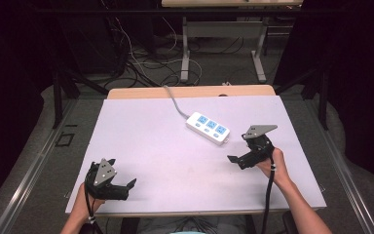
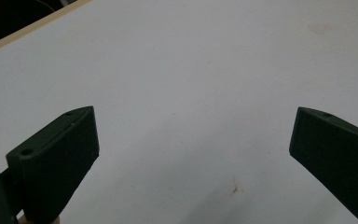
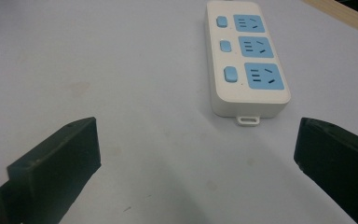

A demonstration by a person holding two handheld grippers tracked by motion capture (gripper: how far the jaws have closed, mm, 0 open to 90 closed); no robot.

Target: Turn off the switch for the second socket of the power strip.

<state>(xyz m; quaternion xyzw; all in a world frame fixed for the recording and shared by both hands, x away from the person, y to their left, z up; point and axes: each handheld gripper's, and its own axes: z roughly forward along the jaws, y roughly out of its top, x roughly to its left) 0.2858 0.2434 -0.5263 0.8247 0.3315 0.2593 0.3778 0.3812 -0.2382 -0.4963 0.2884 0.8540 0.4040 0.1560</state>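
Nearby, power strip (image 3: 247, 60) (white cable (image 1: 174, 101)), path unobstructed.

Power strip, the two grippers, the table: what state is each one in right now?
Power strip: flat on the table, nothing plugged in, untouched.
Its grey cable: trails off the far edge.
Left gripper: open, holding nothing.
Right gripper: open, pointed at the strip, short of it.
Table: white-covered.

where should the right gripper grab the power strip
Across the narrow width of the power strip, near the end with the small tab. It lies flat with that end toward the open right gripper, so come from there with a jaw on each long side.
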